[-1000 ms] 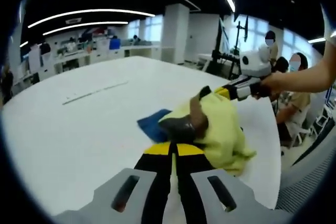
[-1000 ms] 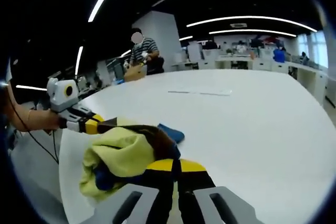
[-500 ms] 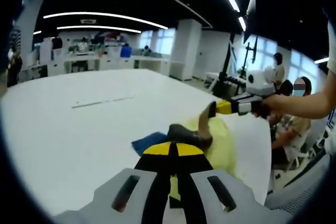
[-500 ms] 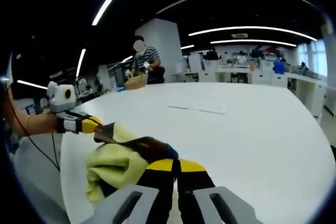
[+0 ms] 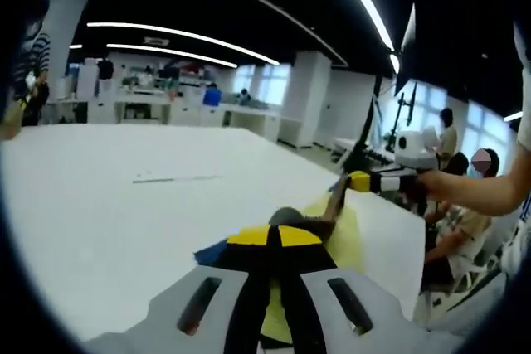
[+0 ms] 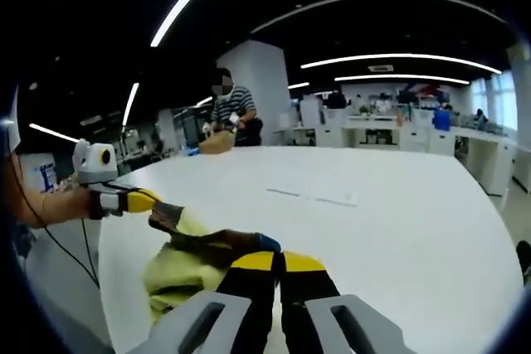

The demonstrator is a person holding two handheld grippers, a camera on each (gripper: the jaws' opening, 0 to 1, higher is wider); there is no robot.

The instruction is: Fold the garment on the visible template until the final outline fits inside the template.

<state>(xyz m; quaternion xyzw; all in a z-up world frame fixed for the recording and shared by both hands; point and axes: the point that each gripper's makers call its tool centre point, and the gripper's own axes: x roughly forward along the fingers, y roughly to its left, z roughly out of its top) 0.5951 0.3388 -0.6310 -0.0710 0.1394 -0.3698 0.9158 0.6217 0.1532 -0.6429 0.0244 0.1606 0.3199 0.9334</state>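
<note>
The yellow garment (image 6: 187, 275) hangs stretched between my grippers above the white table (image 6: 398, 230), left gripper (image 5: 274, 238) and right gripper (image 6: 278, 261) each clamped on an edge. If either pinch slips, it'll bunch up off the template.

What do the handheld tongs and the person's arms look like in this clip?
Each set of tongs has grey slotted arms ending in black tips with a yellow band: left tongs, right tongs. Seen from the side, the right tongs show black-and-white stripes. A thin dark cable hangs below the person's bare left forearm.
</note>
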